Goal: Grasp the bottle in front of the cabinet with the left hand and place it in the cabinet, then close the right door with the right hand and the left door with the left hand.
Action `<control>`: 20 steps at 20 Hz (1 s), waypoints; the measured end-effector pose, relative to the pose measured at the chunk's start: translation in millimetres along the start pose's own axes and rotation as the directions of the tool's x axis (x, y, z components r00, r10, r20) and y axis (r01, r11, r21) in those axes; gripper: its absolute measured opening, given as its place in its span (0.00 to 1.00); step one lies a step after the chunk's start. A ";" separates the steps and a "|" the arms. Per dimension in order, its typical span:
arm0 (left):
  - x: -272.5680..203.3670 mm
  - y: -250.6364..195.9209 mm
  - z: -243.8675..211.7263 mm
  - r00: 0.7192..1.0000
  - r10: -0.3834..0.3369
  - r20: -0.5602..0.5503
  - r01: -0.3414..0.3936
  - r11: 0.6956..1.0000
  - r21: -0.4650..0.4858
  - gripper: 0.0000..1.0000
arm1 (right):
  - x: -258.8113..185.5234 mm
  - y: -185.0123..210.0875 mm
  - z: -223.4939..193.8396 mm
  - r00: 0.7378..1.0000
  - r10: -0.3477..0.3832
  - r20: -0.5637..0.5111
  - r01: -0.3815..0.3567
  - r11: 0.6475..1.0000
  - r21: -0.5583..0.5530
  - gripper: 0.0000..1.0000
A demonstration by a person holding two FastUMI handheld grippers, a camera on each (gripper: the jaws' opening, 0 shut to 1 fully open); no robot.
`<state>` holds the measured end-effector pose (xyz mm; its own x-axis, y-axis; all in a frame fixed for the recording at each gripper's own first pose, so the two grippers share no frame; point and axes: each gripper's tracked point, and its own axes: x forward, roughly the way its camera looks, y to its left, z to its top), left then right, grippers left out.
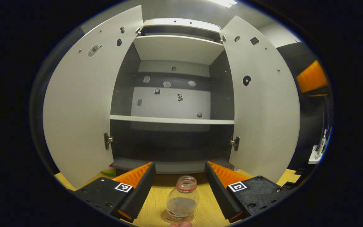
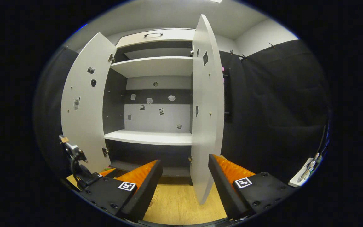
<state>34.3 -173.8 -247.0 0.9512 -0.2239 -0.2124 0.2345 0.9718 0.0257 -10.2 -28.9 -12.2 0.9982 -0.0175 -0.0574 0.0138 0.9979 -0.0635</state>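
Small clear plastic bottle (image 1: 181, 200) with no cap, a red ring below the open mouth and a red-edged label band near the base, seemingly empty. Upright, long axis vertical, mouth pointing up. Standing on the light wood-grain table (image 1: 210, 211) in front of the tall white cabinet (image 1: 172, 119), close to its base and outside it. Centred in the left gripper view between the spread fingers of the left tool (image 1: 180, 195), apart from both; left tool released, gripping nothing. Cabinet standing wide open: left door (image 1: 80, 107) and right door (image 1: 263, 110) swung outward, dark side walls, white shelves (image 1: 172, 120), small scraps of tape or stickers on the back panel. In the right gripper view, right tool (image 2: 184, 192) likewise released, fingers apart over bare table (image 2: 175, 201), with the edge of the right door (image 2: 205, 119) just ahead, between the fingers' line. At lower left of that view, the left tool's dark body and mount (image 2: 77, 167) near the left door (image 2: 83, 107). Black cloth wall (image 2: 279, 104) to the right of the cabinet.
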 end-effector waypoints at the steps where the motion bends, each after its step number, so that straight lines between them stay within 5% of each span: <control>1: -1.0 0.5 -15.7 1.000 0.004 -0.028 -0.004 1.000 -0.004 0.95 | -1.3 0.8 -3.9 1.000 0.008 -0.014 -0.008 1.000 -0.001 0.98; 10: -17.2 -2.0 -107.2 0.988 0.055 -0.145 -0.054 0.998 0.012 0.95 | -13.1 10.9 -12.5 0.995 0.095 -0.036 -0.095 0.995 0.001 0.98; 15: -15.1 -1.4 -114.5 0.986 0.076 -0.150 -0.074 0.997 0.016 0.95 | -20.3 -2.5 -23.2 0.995 0.084 -0.058 -0.084 0.996 0.006 0.98; 18: -20.3 -0.1 -114.9 0.983 0.078 -0.164 -0.073 0.997 0.035 0.74 | -21.1 -7.0 -23.0 0.996 0.076 -0.054 -0.075 0.997 0.014 0.98; 20: -25.8 -2.9 -110.1 0.980 0.052 -0.193 -0.045 0.998 0.037 0.70 | -21.4 -6.9 -21.8 0.996 0.075 -0.046 -0.075 0.997 0.009 0.98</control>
<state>-13.0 -162.7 -349.1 0.9054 -0.1548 -0.3952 0.1984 0.9775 0.0717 -32.9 -36.8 -32.3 0.9927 0.0547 -0.1074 -0.0604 0.9969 -0.0501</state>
